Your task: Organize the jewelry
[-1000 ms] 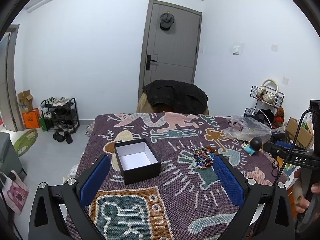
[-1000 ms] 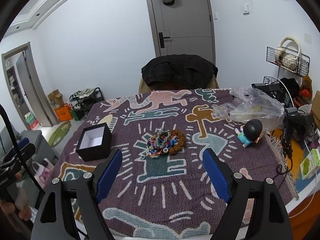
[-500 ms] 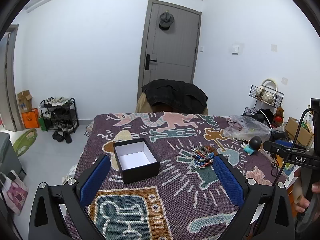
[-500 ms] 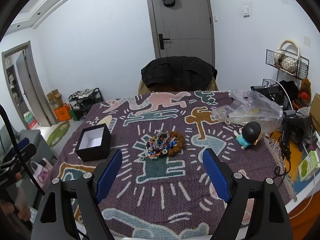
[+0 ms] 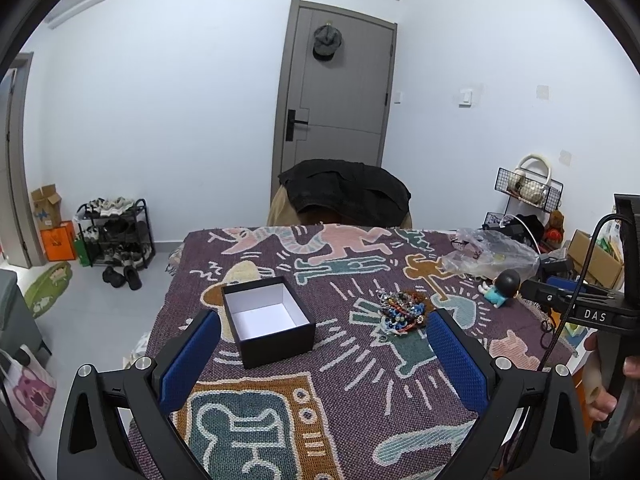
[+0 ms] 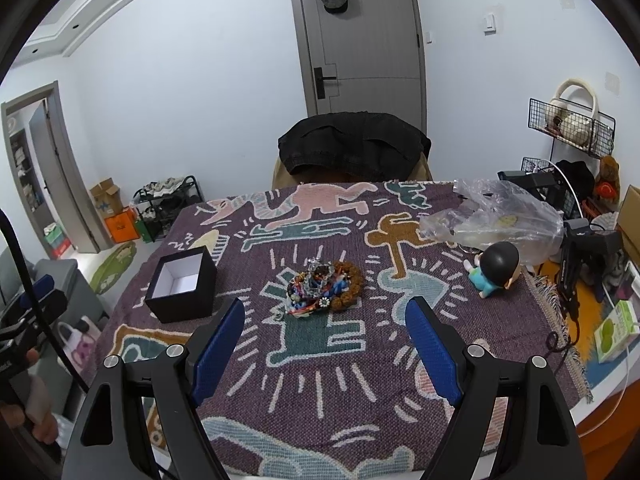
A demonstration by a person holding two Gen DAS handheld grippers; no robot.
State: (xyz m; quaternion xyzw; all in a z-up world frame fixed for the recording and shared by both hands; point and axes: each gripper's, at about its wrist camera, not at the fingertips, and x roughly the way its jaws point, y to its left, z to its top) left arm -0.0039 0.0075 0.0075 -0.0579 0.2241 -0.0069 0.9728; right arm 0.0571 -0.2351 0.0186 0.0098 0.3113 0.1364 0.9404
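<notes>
Left hand-held gripper point(image 5: 322, 330) spread wide, box point(image 5: 267, 319) between fingers, jewelry pile point(image 5: 402, 311) beside.

Right wrist view: the box point(image 6: 182, 286) sits left of frame centre on the patterned cloth point(image 6: 320, 360); the jewelry pile point(image 6: 324, 286) lies at centre, well apart from it; figurine point(image 6: 494, 268) right; plastic bag point(image 6: 496, 220) behind the figurine.

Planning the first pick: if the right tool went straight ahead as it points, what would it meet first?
Probably the tangled pile of colourful beaded jewelry on the patterned purple woven cloth; the open right tool centres on it, though depth is unclear.
</notes>
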